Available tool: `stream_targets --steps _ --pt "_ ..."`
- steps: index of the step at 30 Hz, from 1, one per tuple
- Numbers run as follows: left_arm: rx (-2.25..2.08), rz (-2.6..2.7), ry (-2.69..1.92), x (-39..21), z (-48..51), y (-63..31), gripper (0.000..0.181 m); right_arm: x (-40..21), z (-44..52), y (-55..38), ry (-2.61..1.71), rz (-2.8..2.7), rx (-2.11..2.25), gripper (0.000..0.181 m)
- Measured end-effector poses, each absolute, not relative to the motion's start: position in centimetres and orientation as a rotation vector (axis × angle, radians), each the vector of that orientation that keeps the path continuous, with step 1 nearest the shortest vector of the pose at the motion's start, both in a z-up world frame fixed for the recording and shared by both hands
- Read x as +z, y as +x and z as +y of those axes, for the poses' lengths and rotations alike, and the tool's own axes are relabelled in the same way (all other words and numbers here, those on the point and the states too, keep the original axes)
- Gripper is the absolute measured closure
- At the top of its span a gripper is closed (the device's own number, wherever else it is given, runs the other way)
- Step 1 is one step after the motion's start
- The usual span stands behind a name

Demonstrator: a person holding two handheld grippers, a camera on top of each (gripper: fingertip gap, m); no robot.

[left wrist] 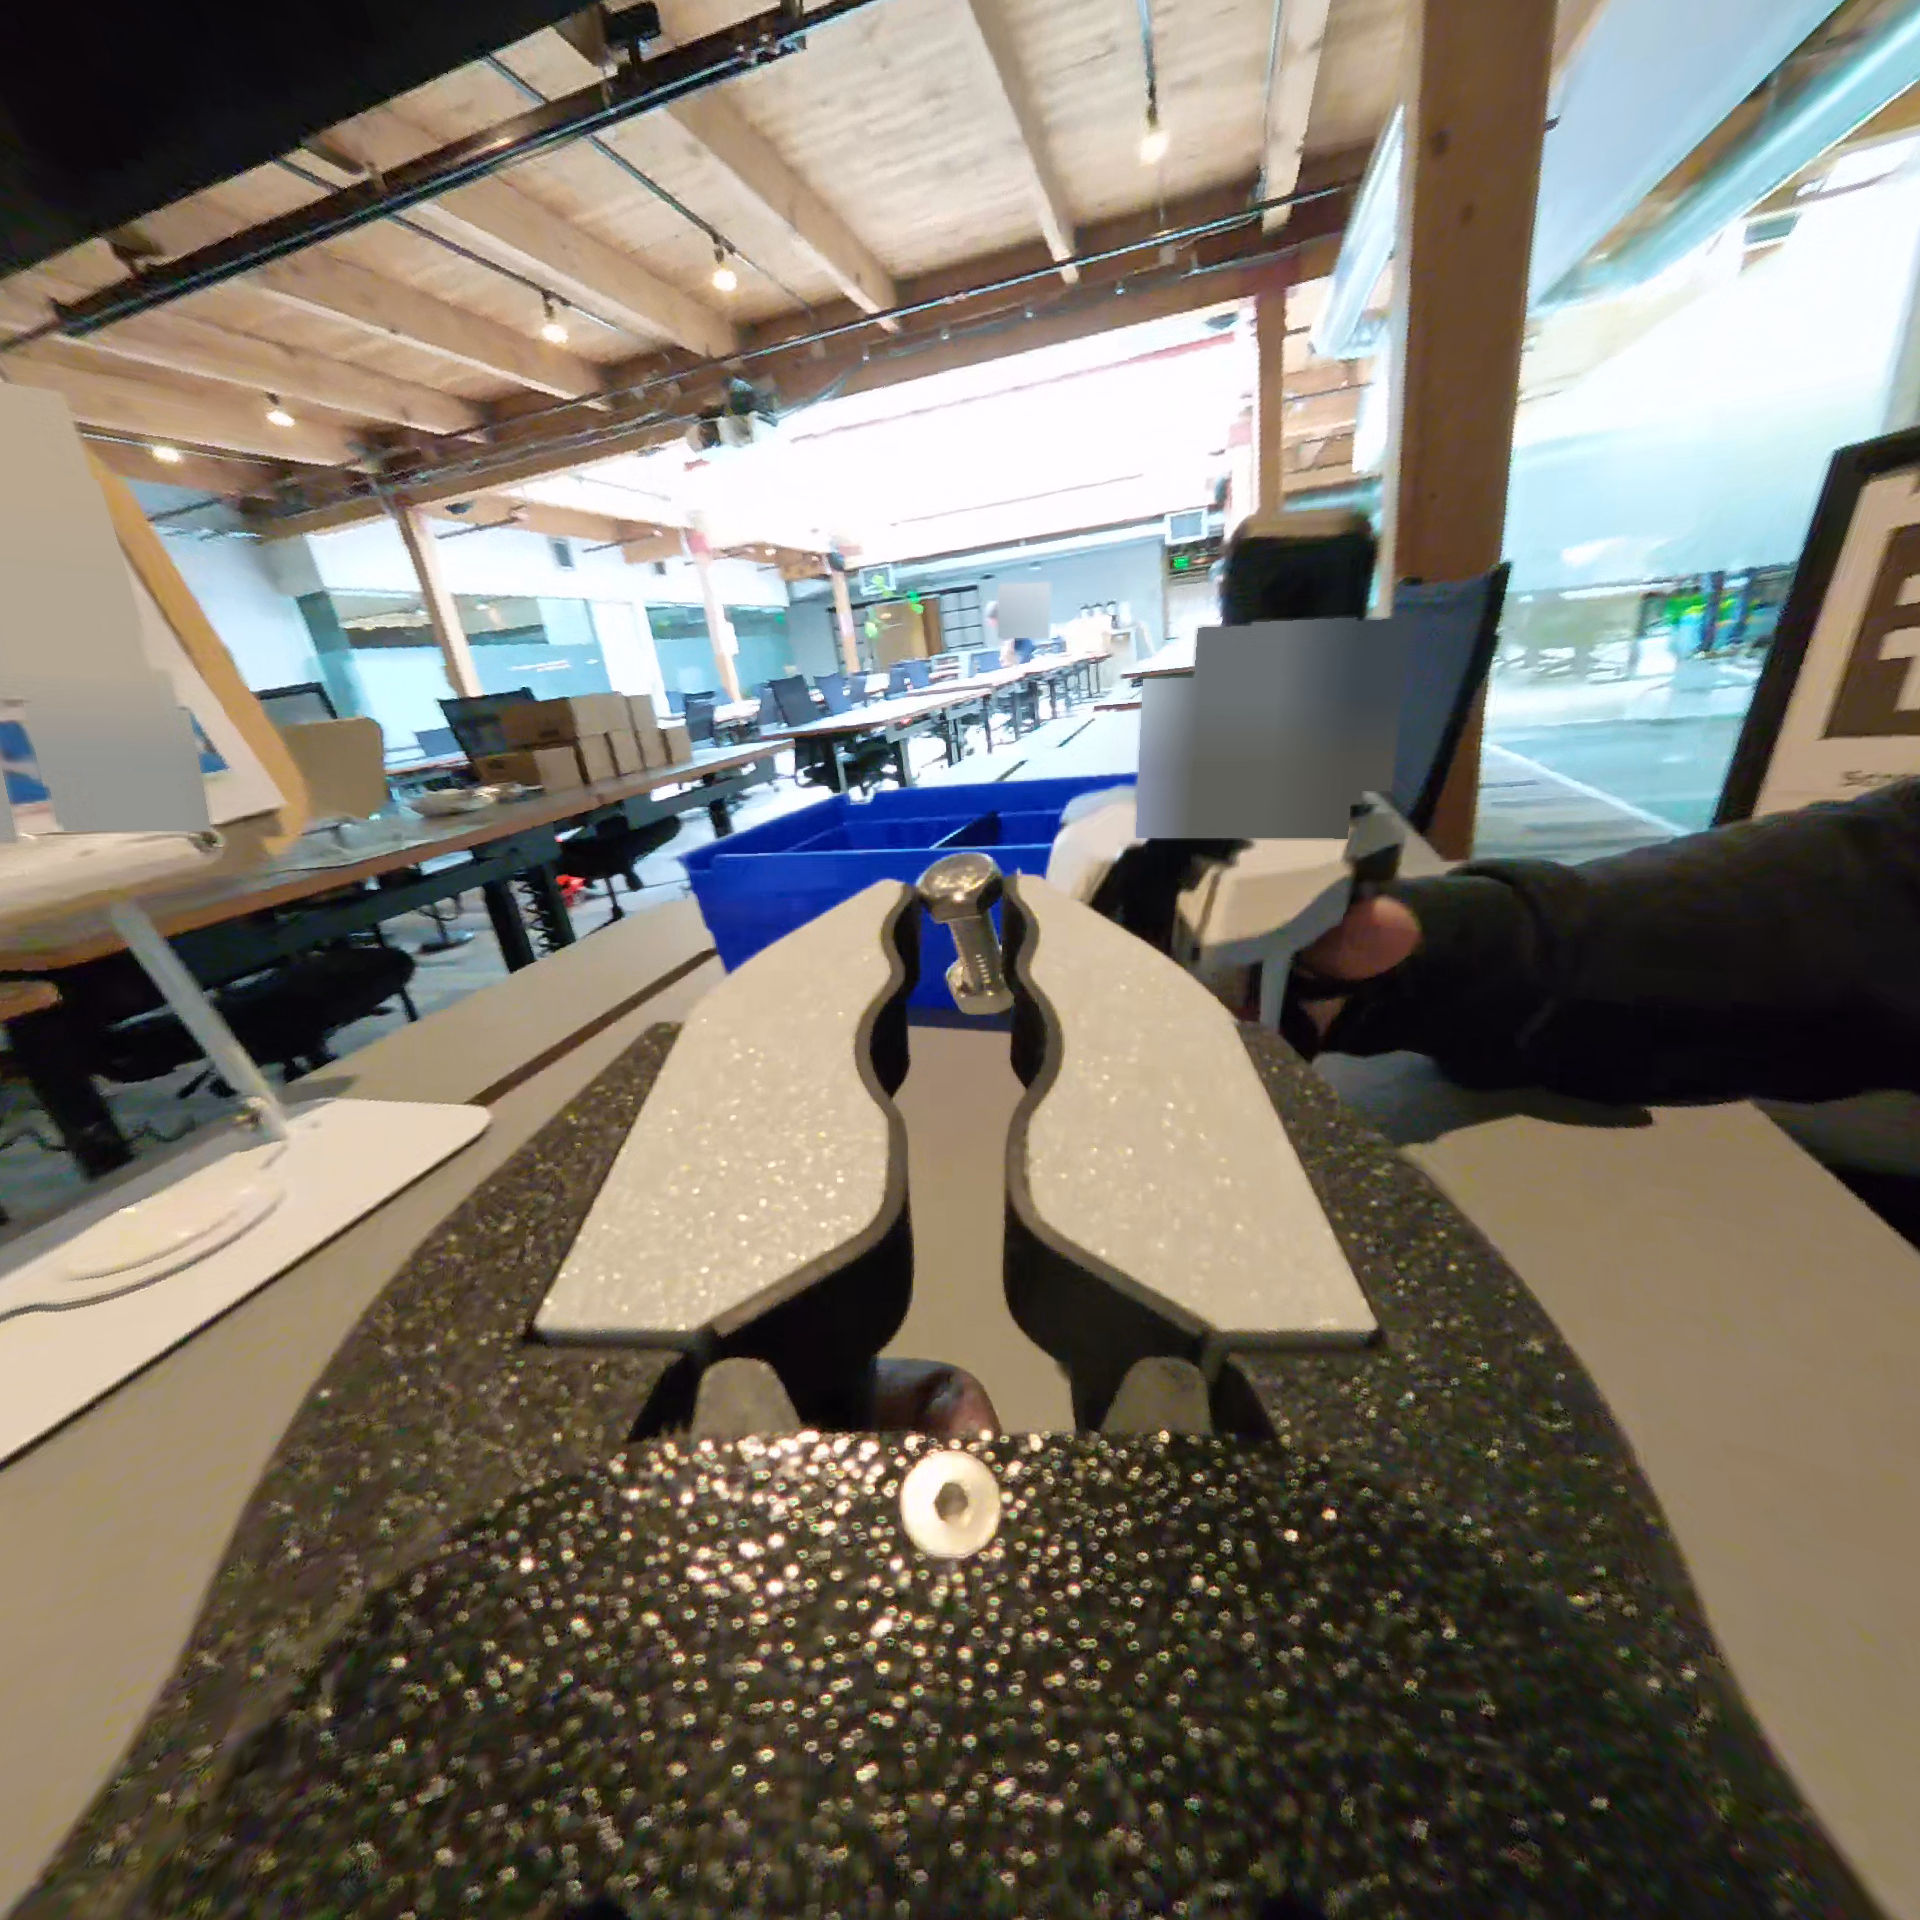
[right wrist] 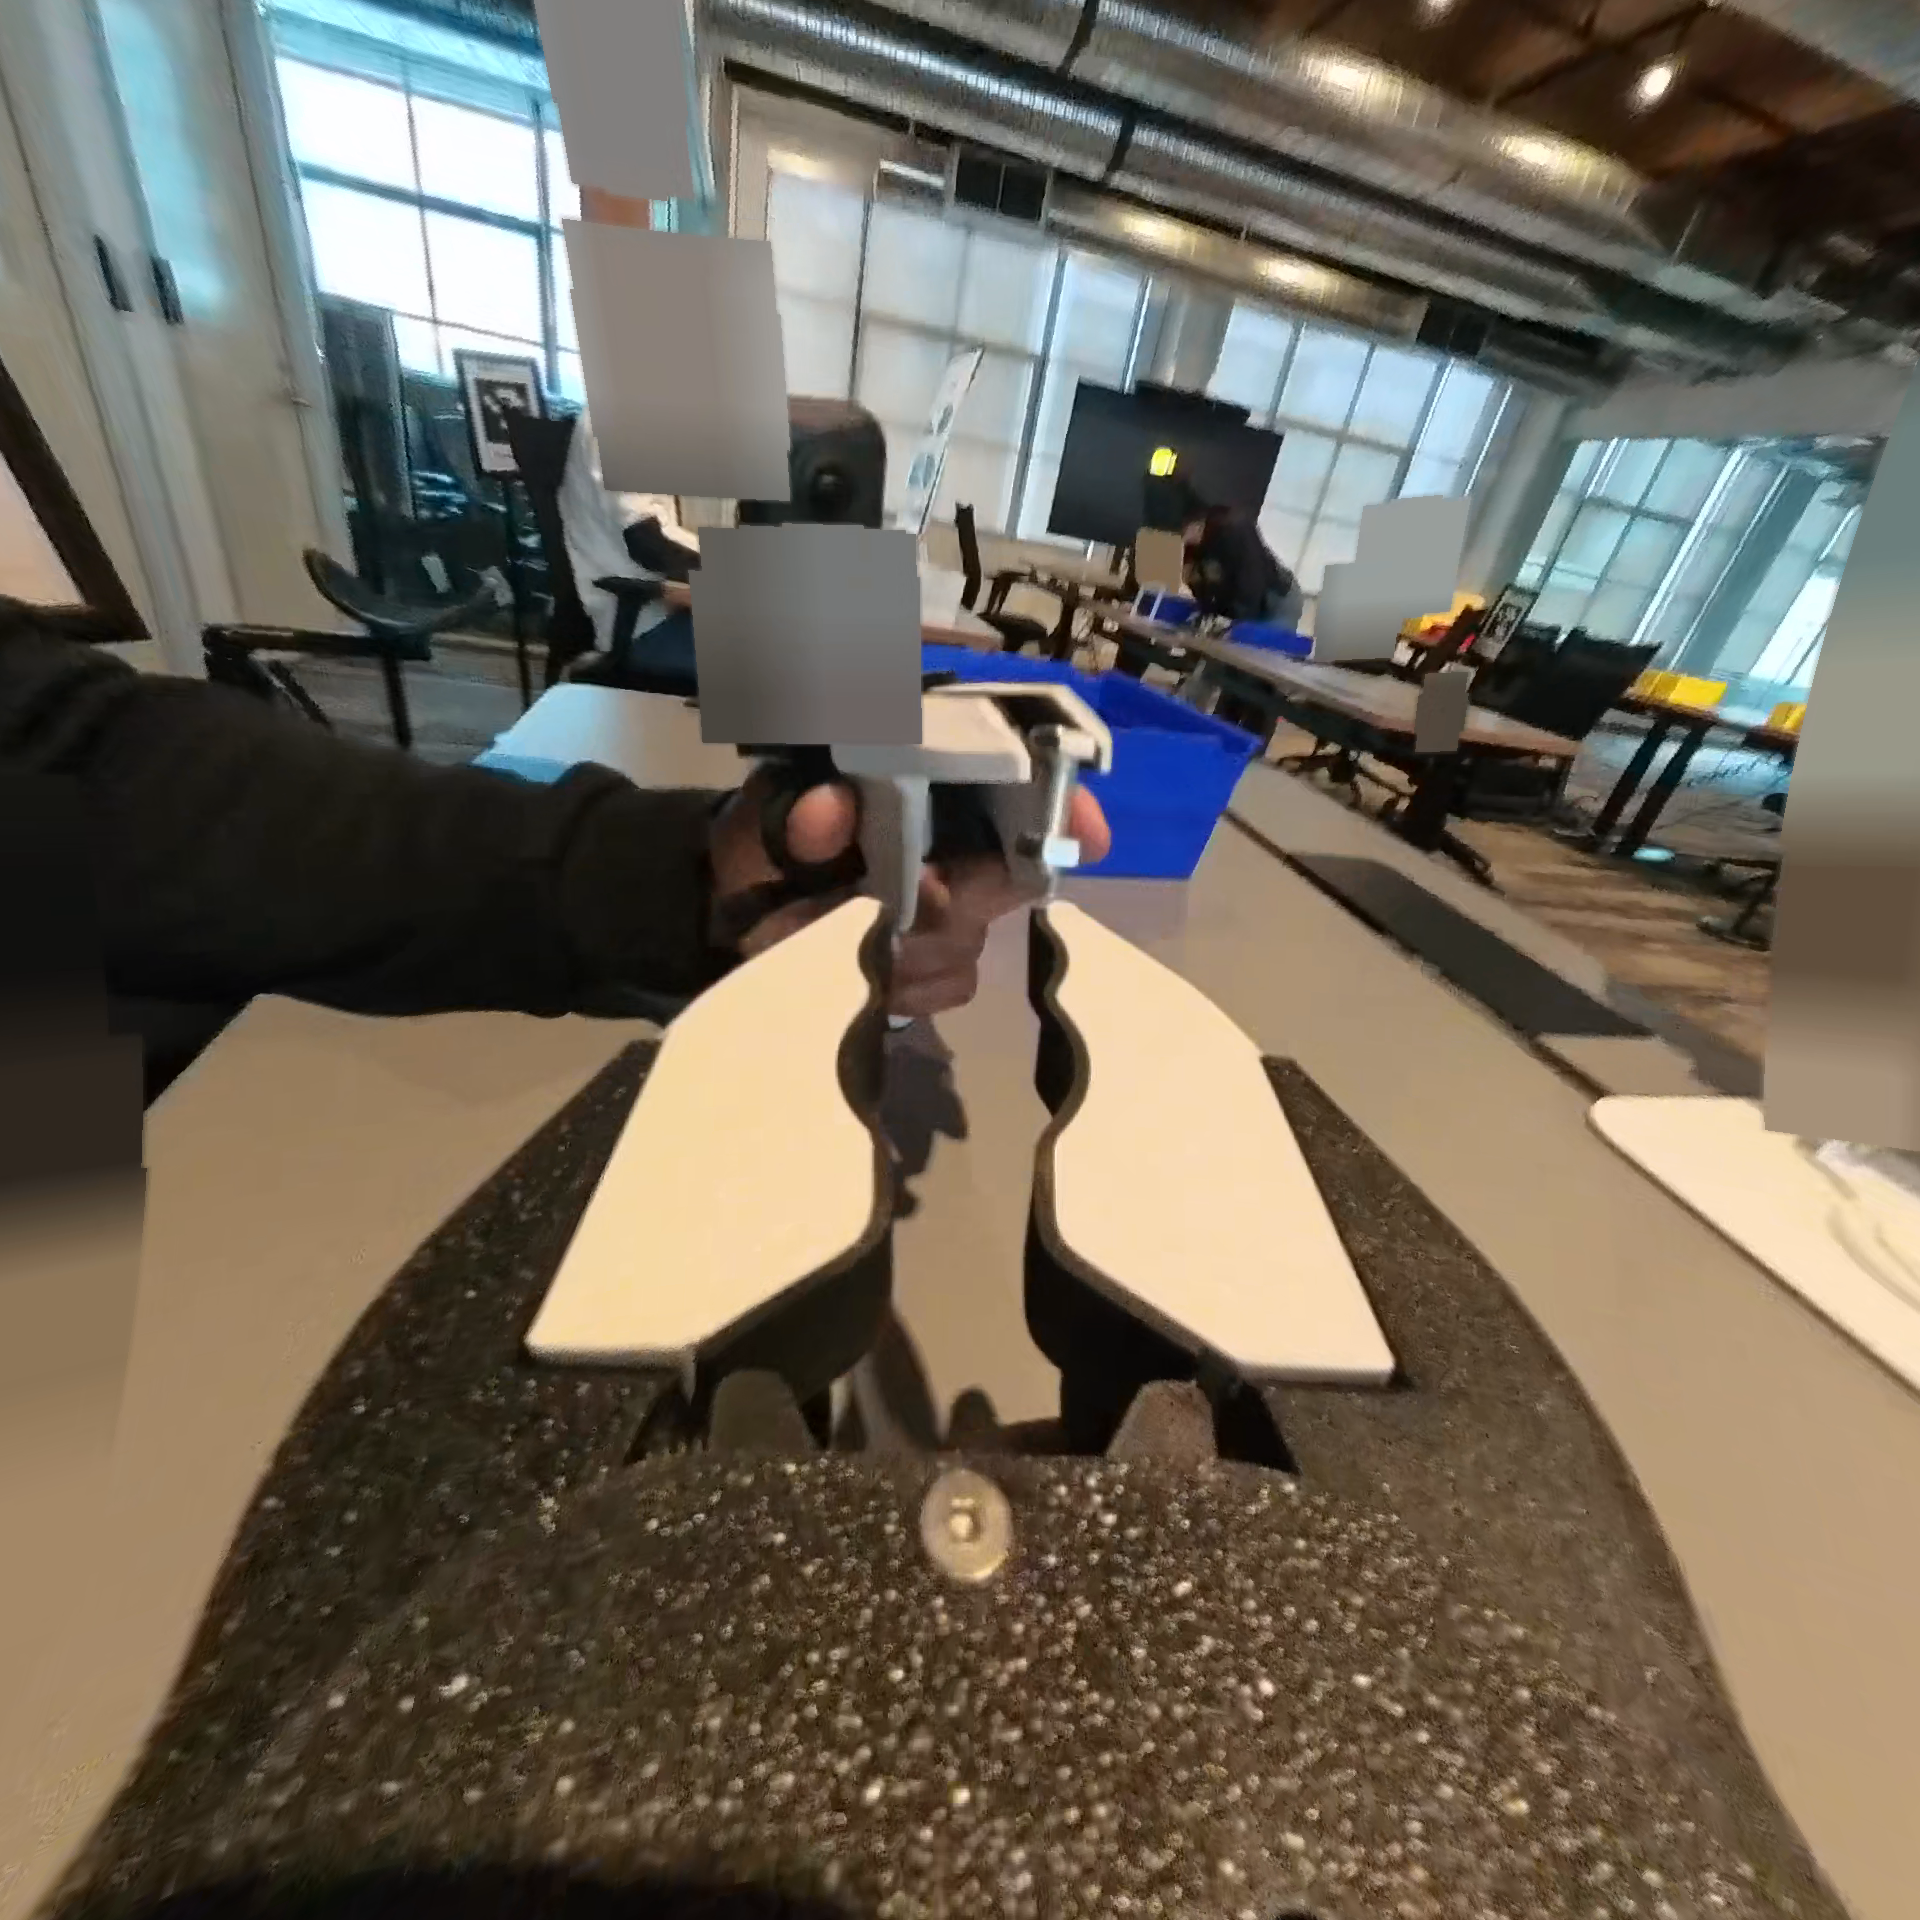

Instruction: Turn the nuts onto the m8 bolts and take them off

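Observation:
My left gripper (left wrist: 961, 909) is shut on a silver M8 bolt (left wrist: 958, 883) and holds it upright, head up, above the grey table (left wrist: 1558, 1299). A silver nut (left wrist: 979, 995) sits on the lower end of the bolt's thread, below the fingertips. My right gripper (right wrist: 956, 920) is open and empty, level with the table and pointing at the left gripper. In the right wrist view the bolt (right wrist: 1047, 790) and its nut (right wrist: 1062, 852) show just past the right fingertips, a little above and to the right of them. A hand (right wrist: 821, 831) holds the left gripper.
A blue plastic bin (left wrist: 810, 883) stands on the table behind the bolt; it also shows in the right wrist view (right wrist: 1153, 769). A white lamp base (left wrist: 208, 1195) lies at the table's left edge. A dark sleeve (left wrist: 1662, 956) reaches in from the right. Desks and chairs stand beyond. The tips of one gripper are about 4 centimetres away from the tips of the other.

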State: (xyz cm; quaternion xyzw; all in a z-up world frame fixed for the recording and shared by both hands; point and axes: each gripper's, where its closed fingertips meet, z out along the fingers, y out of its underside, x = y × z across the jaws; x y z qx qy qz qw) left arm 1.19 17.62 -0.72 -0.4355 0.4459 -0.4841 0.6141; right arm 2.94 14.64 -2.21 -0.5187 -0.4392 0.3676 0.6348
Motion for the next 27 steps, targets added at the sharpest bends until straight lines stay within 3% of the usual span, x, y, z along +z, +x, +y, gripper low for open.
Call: stream_targets --steps 11,17,19,27 --pt "-1.233 1.105 -0.998 -2.0 15.3 2.6 0.168 -4.5 14.8 1.8 -1.288 -0.955 1.047 0.149" --pt "-1.241 1.155 -1.022 -2.9 14.9 3.4 0.167 -4.5 14.7 1.3 -1.290 -0.949 1.062 0.157" --pt "-1.243 1.149 -1.030 -2.9 15.1 3.5 0.167 -4.5 15.3 1.5 -1.296 -0.937 0.997 0.165" --pt "-1.190 1.091 -1.180 -3.6 16.9 3.5 0.168 -3.1 17.7 3.5 -1.180 -0.917 0.398 0.166"
